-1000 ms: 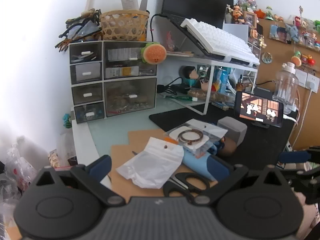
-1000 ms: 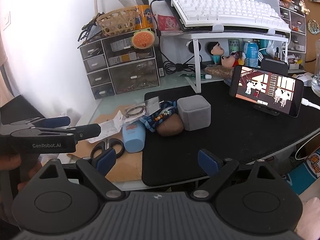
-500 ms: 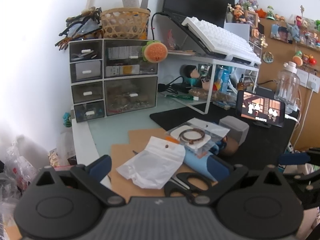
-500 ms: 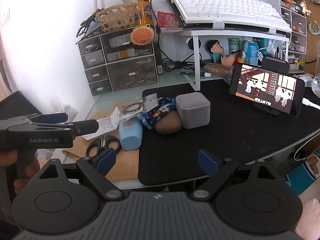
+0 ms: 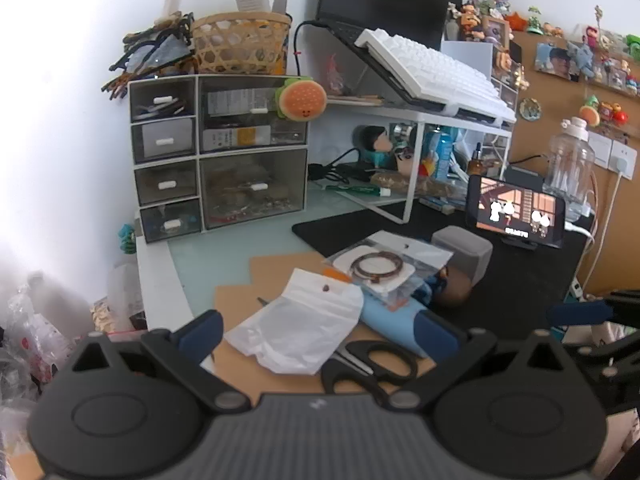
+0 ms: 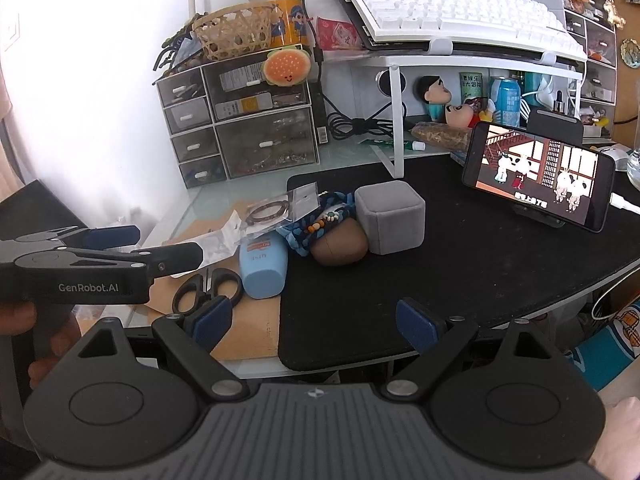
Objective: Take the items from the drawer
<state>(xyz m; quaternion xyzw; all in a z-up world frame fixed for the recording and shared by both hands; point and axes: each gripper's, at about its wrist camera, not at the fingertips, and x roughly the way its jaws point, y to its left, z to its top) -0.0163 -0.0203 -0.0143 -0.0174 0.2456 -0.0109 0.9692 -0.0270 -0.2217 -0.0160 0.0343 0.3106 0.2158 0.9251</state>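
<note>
Drawers all shut — smoked-plastic drawer unit point(image 5: 218, 156) sits upper left of frame against the wall. Left gripper point(image 5: 318, 330) fingers spread apart, empty, above a white zip pouch point(image 5: 298, 332) and black scissors point(image 5: 374, 364). Right gripper point(image 6: 310, 318) likewise wide apart, empty — hovering low centre at the black mat's point(image 6: 460, 268) near edge.

home desk: keyboard point(image 6: 452, 4), phone point(image 6: 538, 176), toy figs, drawer unit point(image 5: 218, 152).
</note>
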